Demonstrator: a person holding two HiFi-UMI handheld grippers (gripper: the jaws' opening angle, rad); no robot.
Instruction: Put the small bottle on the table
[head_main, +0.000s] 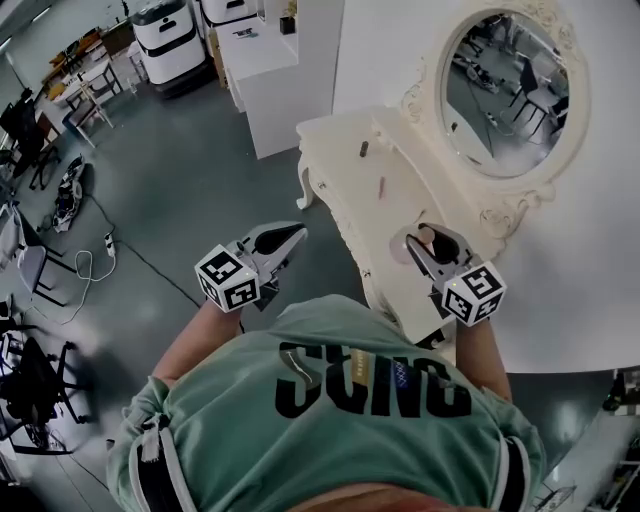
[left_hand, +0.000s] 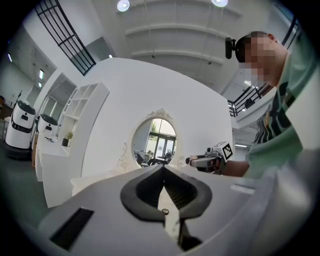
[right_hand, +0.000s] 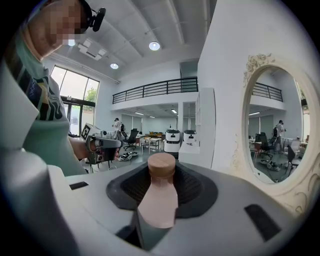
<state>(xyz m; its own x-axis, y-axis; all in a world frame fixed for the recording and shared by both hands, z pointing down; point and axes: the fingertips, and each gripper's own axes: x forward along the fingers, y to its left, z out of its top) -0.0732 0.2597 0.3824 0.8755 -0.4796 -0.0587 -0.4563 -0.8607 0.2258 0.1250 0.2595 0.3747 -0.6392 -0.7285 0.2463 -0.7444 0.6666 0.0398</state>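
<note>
The small pink bottle (right_hand: 159, 200) with a wooden cap stands upright between the jaws of my right gripper (head_main: 421, 240), which is shut on it. In the head view the bottle (head_main: 427, 241) hangs just above the front part of the white dressing table (head_main: 400, 205). My left gripper (head_main: 298, 233) is held over the floor to the left of the table, with its jaws shut and nothing between them. In the left gripper view the pads (left_hand: 150, 187) meet at the tip, and the right gripper (left_hand: 207, 161) shows beyond them.
An oval mirror (head_main: 510, 90) in an ornate white frame backs the table. A small dark item (head_main: 364, 149) and a thin stick (head_main: 381, 186) lie on the tabletop further back. White cabinets (head_main: 265, 70) stand behind, and cables and chairs (head_main: 60, 200) sit on the grey floor at the left.
</note>
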